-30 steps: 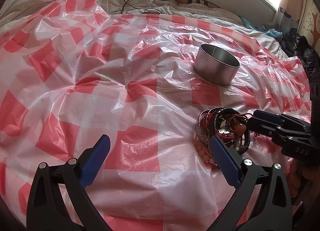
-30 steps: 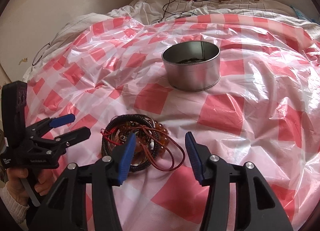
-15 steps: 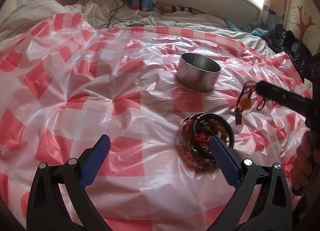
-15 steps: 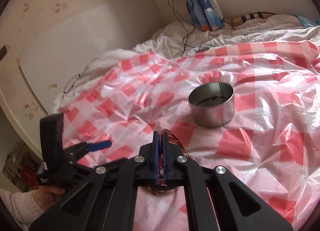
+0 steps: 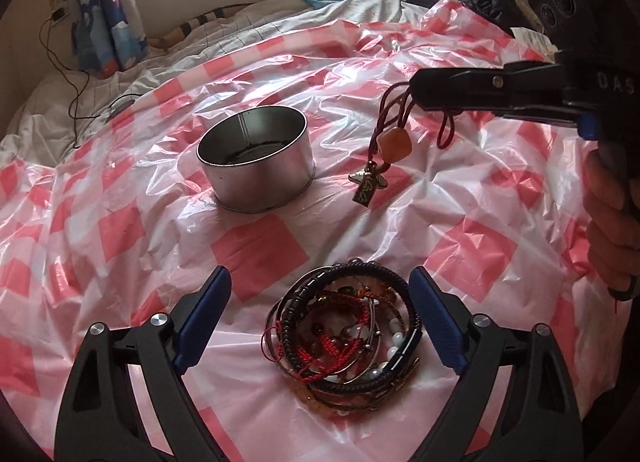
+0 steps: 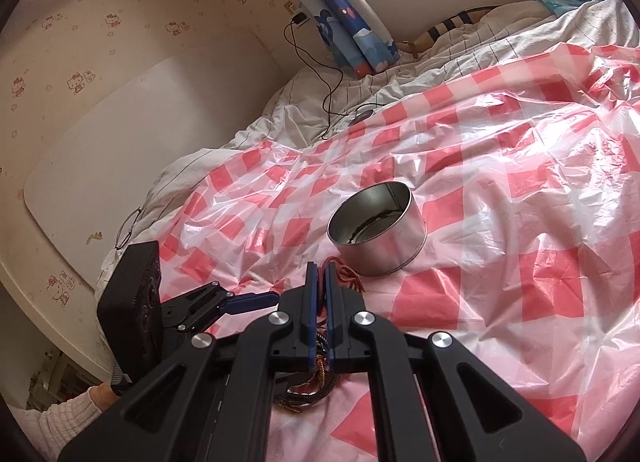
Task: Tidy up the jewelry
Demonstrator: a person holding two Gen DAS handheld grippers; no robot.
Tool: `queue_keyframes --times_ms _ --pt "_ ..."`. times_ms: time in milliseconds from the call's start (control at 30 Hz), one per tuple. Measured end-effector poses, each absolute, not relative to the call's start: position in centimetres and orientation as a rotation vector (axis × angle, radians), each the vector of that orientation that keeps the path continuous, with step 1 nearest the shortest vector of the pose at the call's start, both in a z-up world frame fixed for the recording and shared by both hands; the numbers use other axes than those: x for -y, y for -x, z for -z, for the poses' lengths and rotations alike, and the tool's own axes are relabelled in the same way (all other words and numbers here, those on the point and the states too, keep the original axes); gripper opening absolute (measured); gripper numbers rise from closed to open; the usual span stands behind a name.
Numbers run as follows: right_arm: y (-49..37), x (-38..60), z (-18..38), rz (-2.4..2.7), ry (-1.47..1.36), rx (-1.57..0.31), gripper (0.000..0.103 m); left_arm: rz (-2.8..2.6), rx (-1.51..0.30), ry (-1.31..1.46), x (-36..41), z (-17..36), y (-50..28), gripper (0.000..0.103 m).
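Two tongs: the right gripper (image 5: 414, 92) pinches a red cord necklace (image 5: 394, 146) near the tin (image 5: 256, 166), while the left gripper (image 5: 320, 314), jaws closing, straddles the bracelet pile (image 5: 344, 338).

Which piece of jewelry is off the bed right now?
The red-cord pendant, dangling from the shut right gripper; the other bracelets lie heaped on the checkered sheet.

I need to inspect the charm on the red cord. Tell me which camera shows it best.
The left wrist view: the red cord pendant hangs in full from the shut right gripper, amber bead and metal charms visible. The right wrist view shows only cord loops poking past its own fingertips.
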State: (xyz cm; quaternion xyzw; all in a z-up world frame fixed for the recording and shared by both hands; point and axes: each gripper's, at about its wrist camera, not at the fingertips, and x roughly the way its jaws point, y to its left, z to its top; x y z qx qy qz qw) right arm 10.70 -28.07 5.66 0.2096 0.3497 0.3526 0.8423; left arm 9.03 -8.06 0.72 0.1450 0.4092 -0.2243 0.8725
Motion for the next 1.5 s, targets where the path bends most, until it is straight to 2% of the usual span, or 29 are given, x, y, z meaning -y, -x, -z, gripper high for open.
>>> queue_keyframes --times_ms 67,100,200,233,367,733,833,867,900,933,1067,1167,1200,1233,1267,1300,1367,1500 --pt "-10.6 27.8 -5.6 -0.746 -0.433 -0.740 0.005 0.504 -0.868 -0.269 7.5 -0.2 -9.1 0.061" --pt "-10.6 27.7 -5.6 -0.748 -0.431 -0.743 0.005 0.500 -0.878 -0.253 7.2 0.1 -9.3 0.057" --pt "-10.6 27.5 -5.5 -0.750 -0.425 -0.751 0.005 0.491 -0.881 -0.230 6.5 0.3 -9.6 0.038" --pt "-10.5 27.4 -5.4 -0.750 -0.423 -0.752 0.005 0.491 -0.881 -0.216 6.2 0.3 -9.6 0.025" --pt "-10.5 27.2 -5.3 -0.747 -0.413 -0.758 0.005 0.447 -0.889 -0.183 5.3 0.2 -10.0 0.009" --pt "-10.7 27.0 -4.8 -0.719 -0.386 -0.783 0.005 0.524 -0.827 0.103 1.1 -3.0 -8.6 0.008" --pt "-11.2 26.7 -4.1 -0.686 -0.348 -0.842 0.008 0.429 -0.833 0.034 0.9 -2.5 -8.4 0.008" --pt "-11.2 26.4 -3.8 -0.652 -0.312 -0.863 0.025 0.423 -0.836 0.061 0.5 -2.3 -8.5 0.008" --pt "-11.3 26.0 -3.3 -0.625 -0.273 -0.889 0.050 0.428 -0.835 0.097 -0.1 -2.3 -8.6 0.008" --pt "-11.3 25.6 -3.0 -0.596 -0.235 -0.902 0.058 0.431 -0.828 0.125 -0.6 -2.4 -8.7 0.008" --pt "-10.8 23.6 -1.7 -0.511 -0.037 -0.918 0.061 0.416 -0.800 0.179 -1.9 -2.8 -8.8 0.008" --pt "-10.8 22.5 0.1 -0.481 0.067 -0.976 0.061 0.405 -0.800 0.188 -2.2 -2.7 -8.9 0.008" --pt "-10.8 22.4 0.5 -0.482 0.076 -0.989 0.054 0.402 -0.798 0.188 -2.3 -2.8 -8.9 0.008" --pt "-10.7 22.4 0.6 -0.491 0.080 -0.989 0.045 0.401 -0.795 0.190 -2.3 -2.8 -9.0 0.008" --pt "-10.7 22.5 0.6 -0.492 0.081 -0.990 0.024 0.402 -0.794 0.191 -2.4 -2.9 -9.0 0.008" --pt "-10.8 22.7 0.6 -0.494 0.070 -0.992 0.010 0.401 -0.792 0.191 -2.4 -2.9 -8.9 0.008" --pt "-10.9 23.2 0.3 -0.500 0.034 -0.985 0.005 0.398 -0.791 0.189 -2.4 -2.9 -9.0 0.008" --pt "-10.9 24.5 -1.2 -0.528 -0.069 -0.939 0.004 0.397 -0.789 0.191 -2.5 -3.0 -8.9 0.008"
